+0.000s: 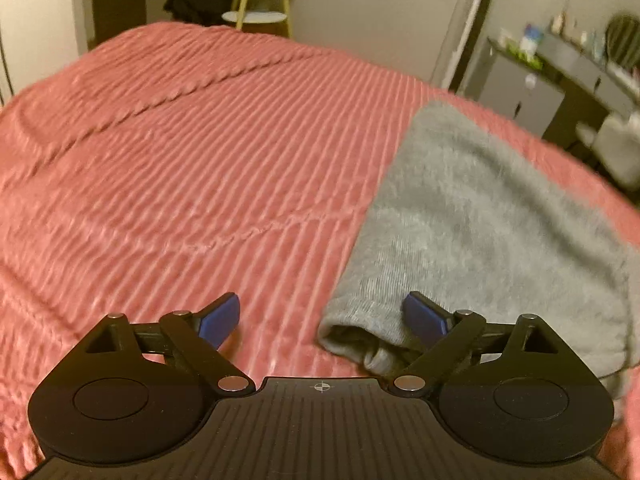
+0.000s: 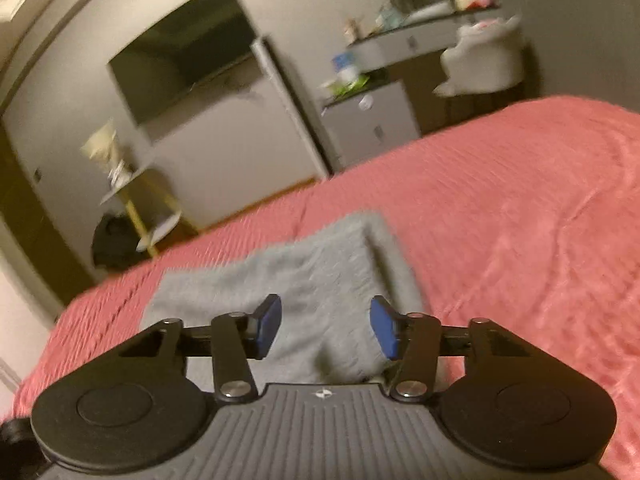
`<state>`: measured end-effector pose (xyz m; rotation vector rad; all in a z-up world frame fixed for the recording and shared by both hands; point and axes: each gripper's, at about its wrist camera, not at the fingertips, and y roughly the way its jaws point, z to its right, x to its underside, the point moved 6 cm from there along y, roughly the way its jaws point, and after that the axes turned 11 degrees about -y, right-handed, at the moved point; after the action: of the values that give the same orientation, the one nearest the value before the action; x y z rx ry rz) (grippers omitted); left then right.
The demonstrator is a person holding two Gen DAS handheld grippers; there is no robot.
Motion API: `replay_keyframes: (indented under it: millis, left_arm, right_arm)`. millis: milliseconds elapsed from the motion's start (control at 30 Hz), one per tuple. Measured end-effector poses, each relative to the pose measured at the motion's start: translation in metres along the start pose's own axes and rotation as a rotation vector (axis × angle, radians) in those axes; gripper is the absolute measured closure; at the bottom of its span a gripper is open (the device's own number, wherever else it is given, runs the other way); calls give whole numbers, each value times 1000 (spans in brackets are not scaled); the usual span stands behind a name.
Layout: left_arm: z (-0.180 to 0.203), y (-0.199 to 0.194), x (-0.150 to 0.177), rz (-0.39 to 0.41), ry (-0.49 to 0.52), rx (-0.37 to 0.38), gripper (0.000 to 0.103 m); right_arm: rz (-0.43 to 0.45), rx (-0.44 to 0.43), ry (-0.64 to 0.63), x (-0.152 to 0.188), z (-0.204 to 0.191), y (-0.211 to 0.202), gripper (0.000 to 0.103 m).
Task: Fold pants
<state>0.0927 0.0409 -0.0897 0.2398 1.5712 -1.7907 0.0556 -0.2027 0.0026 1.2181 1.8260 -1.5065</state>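
I see the pants (image 1: 480, 216) lying as a compact grey bundle on the bed (image 1: 180, 160), doubled over, so the folding looks mostly done to me. My left gripper (image 1: 322, 320) has its fingers spread wide apart, empty, at the near hem, one pad (image 1: 424, 316) over the cloth, placed for a corner pinch. My right gripper (image 2: 324, 326) also gapes, holding nothing, poised above the bundle. Both views are blurred.

A home bedroom: a bed (image 1: 180, 140) under a ribbed pink bedspread (image 2: 520, 220), a wall-mounted television (image 2: 184, 56), a small round side table (image 1: 256, 17), and a cluttered dresser (image 2: 404, 44) against plain walls.
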Motion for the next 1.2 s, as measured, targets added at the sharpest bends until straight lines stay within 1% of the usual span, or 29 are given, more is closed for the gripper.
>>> replay_keyframes:
  millis: [33,67,100,133,167,200,233,267,300,367,433,467,533,567,600,633,700,800,867,900,933,967,1033,1100,1200]
  left_arm:
    - [0,5,2,-23,9,-12,9]
    - [-1,8,2,-36,2,-10,8]
    - [-5,8,3,-39,-16,-1,8]
    - [-9,8,3,-48,-44,14,8]
    - [-14,9,3,-60,-74,26,7]
    - [-16,6,4,-69,-106,36,7]
    - [-20,7,5,-75,-136,45,7]
    - [-21,7,5,-77,-146,48,7]
    - [-21,7,6,-74,-144,46,7]
    - [-18,7,7,-58,-121,27,6]
    - [-13,6,8,-37,-93,7,6]
    - [-12,5,8,-31,-85,3,6]
    - [-12,2,9,-34,-89,5,6]
    - [-12,1,8,-37,-97,8,6]
    - [-13,1,8,-41,-104,12,6]
    - [-14,1,8,-44,-108,14,6]
    - [-13,0,8,-42,-104,9,6]
    - [-10,-2,9,-27,-78,-10,6]
    - [-8,-3,10,-24,-69,-18,6]
    - [-8,-3,10,-23,-67,-21,6]
    - [-8,-4,11,-23,-63,-25,6]
    - [-7,-4,11,-22,-60,-27,6]
    - [-7,-5,12,-20,-52,-33,6]
    - [-7,-5,12,-19,-47,-37,6]
    - [-7,-4,12,-18,-44,-41,6]
  right_arm:
    - [-43,-17,3,7,-2,4,65]
    - [-81,1,-9,14,-1,7,66]
    - [-94,40,-41,18,1,6,75]
    - [-104,51,-44,21,3,2,78]
    - [-131,47,-12,24,8,0,78]
    - [-145,37,63,27,17,-6,77]
    - [-140,26,138,31,26,-13,73]
    - [-144,18,216,36,37,-20,73]
    - [-148,6,296,40,48,-25,71]
    - [-132,-20,415,49,64,-30,65]
    - [-118,-55,533,54,76,-31,53]
    - [-100,-80,581,56,79,-31,50]
    - [-97,-137,648,60,80,-28,29]
    - [-105,-161,672,63,80,-26,28]
    - [-112,-185,688,64,76,-23,28]
    - [-115,-188,692,65,73,-20,27]
    - [-122,-180,683,62,69,-10,24]
    - [-133,-156,672,58,63,4,24]
    - [-125,-134,606,51,58,7,44]
    - [-121,-112,549,49,55,7,60]
    - [-123,-113,535,48,53,8,59]
    - [-121,-124,557,48,55,9,57]
    - [-120,-144,631,50,59,12,48]
    - [-120,-174,653,49,59,21,40]
    - [-149,-181,641,46,51,38,40]
